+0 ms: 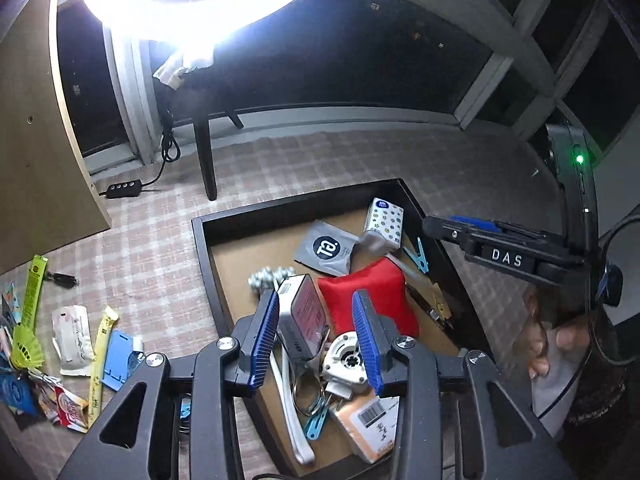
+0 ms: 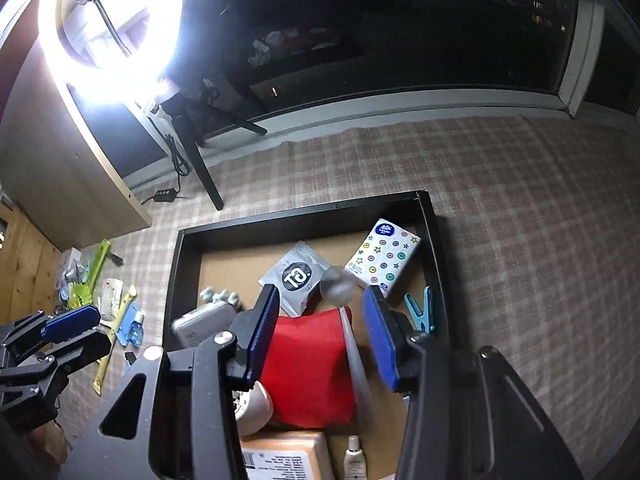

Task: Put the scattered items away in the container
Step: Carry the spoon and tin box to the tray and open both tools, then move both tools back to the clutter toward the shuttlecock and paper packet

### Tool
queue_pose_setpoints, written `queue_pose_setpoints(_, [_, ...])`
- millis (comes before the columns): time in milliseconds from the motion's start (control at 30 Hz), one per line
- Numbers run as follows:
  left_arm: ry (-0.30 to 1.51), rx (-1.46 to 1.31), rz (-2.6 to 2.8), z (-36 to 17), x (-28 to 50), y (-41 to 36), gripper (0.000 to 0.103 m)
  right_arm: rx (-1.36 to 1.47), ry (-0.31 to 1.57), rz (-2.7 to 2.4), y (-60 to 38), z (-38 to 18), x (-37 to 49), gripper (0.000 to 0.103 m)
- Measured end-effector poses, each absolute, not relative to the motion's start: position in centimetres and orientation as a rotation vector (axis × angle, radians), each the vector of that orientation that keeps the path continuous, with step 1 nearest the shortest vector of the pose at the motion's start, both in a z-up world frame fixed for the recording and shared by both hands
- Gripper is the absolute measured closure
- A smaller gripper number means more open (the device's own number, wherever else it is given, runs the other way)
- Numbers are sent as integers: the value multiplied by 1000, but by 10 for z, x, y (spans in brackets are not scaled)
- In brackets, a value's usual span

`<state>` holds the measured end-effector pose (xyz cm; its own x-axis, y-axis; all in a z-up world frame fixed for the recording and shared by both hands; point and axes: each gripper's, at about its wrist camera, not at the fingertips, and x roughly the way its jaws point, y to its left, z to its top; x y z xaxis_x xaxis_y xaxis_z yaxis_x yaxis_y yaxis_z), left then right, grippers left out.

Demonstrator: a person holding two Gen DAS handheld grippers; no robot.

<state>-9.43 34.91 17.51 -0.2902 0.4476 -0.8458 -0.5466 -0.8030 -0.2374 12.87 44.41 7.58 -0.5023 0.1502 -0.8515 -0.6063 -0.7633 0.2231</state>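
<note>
Above the tray [image 2: 434,240], both grippers [image 1: 316,340] parted.

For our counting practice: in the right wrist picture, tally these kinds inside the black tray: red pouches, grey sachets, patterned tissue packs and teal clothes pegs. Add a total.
Red pouch: 1
Grey sachet: 1
Patterned tissue pack: 1
Teal clothes peg: 1
Total: 4, all inside the black tray
</note>
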Motion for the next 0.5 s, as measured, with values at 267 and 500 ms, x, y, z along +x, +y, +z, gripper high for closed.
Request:
queue_pose_setpoints(267, [124,-1373,2196,167,-108,299,67,-1260,731,2339,414,71,109,60])
queue_pose_setpoints(500, [110,-1469,2304,148,-129,218,67,-1352,684,2438,370,68,64,59])
